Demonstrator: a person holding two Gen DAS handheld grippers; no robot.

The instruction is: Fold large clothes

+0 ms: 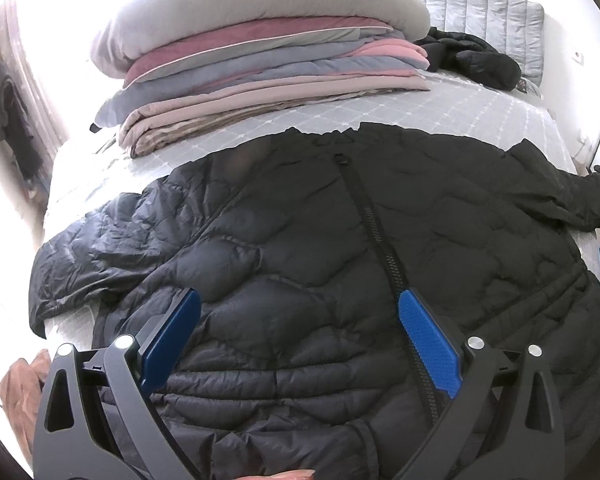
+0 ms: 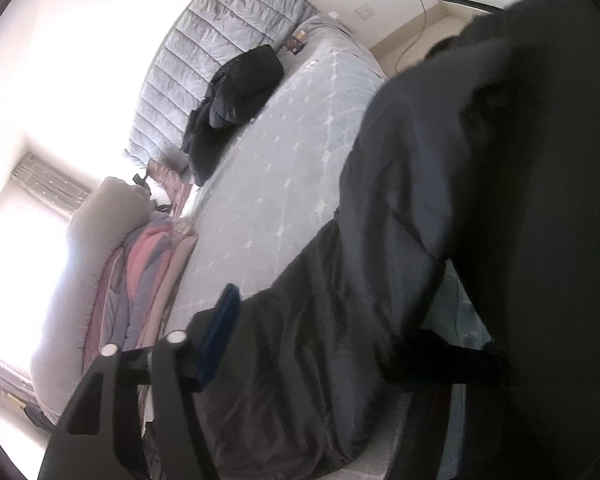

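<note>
A large black quilted jacket [image 1: 300, 220] lies spread front-up across the grey bed [image 1: 380, 112], its zip running down the middle. My left gripper [image 1: 299, 296] hovers just over its lower half, open, the blue pads [image 1: 428, 340] wide apart with nothing between them. One jacket sleeve [image 1: 572, 196] reaches to the right edge of the left wrist view. In the right wrist view that dark fabric [image 2: 300, 360] fills the gap of my right gripper [image 2: 312, 300]. The left blue pad [image 2: 220, 332] lies along the fabric's edge. The other finger is hidden under the cloth.
A tall stack of folded blankets and duvets [image 1: 260, 68] stands on the far left of the bed. Another black garment [image 1: 472, 60] lies crumpled by the padded grey headboard [image 1: 480, 8]. Pinkish cloth [image 1: 24, 380] hangs at the near left corner.
</note>
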